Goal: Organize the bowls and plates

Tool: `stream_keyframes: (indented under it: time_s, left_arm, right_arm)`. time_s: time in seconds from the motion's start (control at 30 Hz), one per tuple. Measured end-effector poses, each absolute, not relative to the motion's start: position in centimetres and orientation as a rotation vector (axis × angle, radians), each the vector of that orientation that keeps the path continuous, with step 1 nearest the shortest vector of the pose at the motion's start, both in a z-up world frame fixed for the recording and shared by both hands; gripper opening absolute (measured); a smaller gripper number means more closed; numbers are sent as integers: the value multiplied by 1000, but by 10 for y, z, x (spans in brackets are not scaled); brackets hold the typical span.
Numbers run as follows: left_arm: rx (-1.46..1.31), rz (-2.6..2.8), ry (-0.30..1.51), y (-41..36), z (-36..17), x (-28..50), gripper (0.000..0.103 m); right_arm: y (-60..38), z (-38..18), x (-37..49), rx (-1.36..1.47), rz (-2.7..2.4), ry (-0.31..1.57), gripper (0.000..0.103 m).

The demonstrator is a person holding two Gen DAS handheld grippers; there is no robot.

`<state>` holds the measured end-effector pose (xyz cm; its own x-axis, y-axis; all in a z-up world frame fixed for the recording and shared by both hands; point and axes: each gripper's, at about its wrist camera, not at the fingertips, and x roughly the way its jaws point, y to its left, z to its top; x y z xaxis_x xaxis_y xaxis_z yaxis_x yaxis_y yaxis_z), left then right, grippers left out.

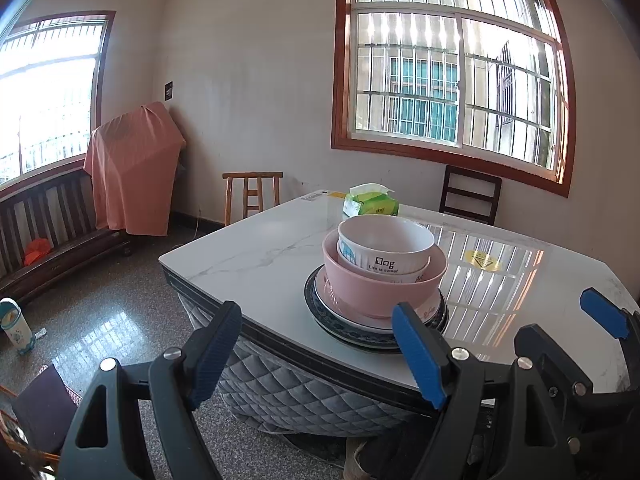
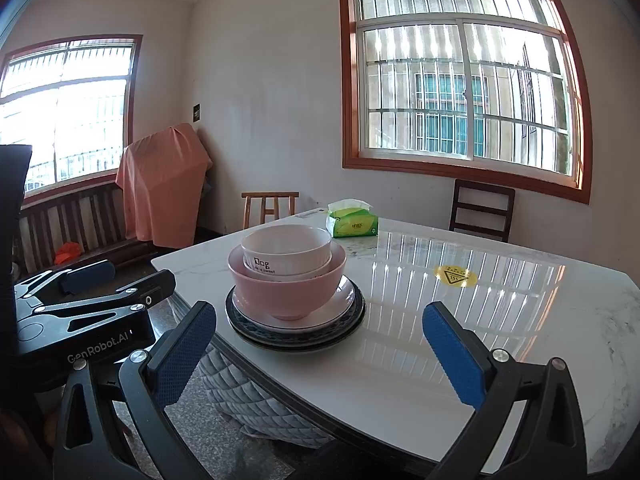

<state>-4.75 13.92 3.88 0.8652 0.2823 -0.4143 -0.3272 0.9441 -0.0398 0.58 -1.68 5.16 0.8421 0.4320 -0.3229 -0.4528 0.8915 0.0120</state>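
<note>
One stack stands near the front left corner of the white marble table point(image 1: 260, 248) point(image 2: 400, 360). At its bottom lies a dark-rimmed plate point(image 1: 310, 298) point(image 2: 236, 322), with a white plate point(image 1: 323, 302) point(image 2: 345, 296) on it. A pink bowl point(image 1: 380, 292) point(image 2: 288, 292) sits on the plates and holds nested white bowls, the top one point(image 1: 384, 244) point(image 2: 286, 248) printed "Dog". My left gripper point(image 1: 316, 352) point(image 2: 142, 272) is open and empty, short of the table edge, left of the stack. My right gripper point(image 2: 320, 354) point(image 1: 556, 316) is open and empty over the table's near edge.
A green tissue pack point(image 1: 370, 204) point(image 2: 352, 222) lies at the table's far side, a yellow sticker point(image 1: 482, 260) point(image 2: 456, 276) right of the stack. A wooden stool point(image 1: 252, 196) and a dark chair point(image 1: 470, 196) stand behind. A bench with an orange cloth point(image 1: 134, 168) is at the left wall.
</note>
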Motion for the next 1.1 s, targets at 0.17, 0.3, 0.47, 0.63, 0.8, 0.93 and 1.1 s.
stream_keyframes:
  time_s: [0.17,0.3,0.47,0.63,0.8,0.93,1.1]
  left_arm:
    - [-109,320,423,138,37,-48,80]
    - [-102,324,424,137,35,-48,80]
    - [-113,324,429,139,34,-48,80]
    - [-110,325,434,139,34,-48,80]
    - [-111,324,438,138,33,-49,80]
    - [-109,326,441,138,32,-48,80]
    - [-116,325,448,139,32,-48,80]
  right_arm:
    - [-15,52,6,-66,470,329,103]
    - [-15,51,6,-64,470,332,103]
    - [-15,50,5,-62,471,333,103]
    - [-15,48,5,-64,473,337,103]
    - [-16,48,5,-65,474,340,103]
    - [-17,48,6,-59,474,342,103]
    - [-17,46,5,-61,474,348,103]
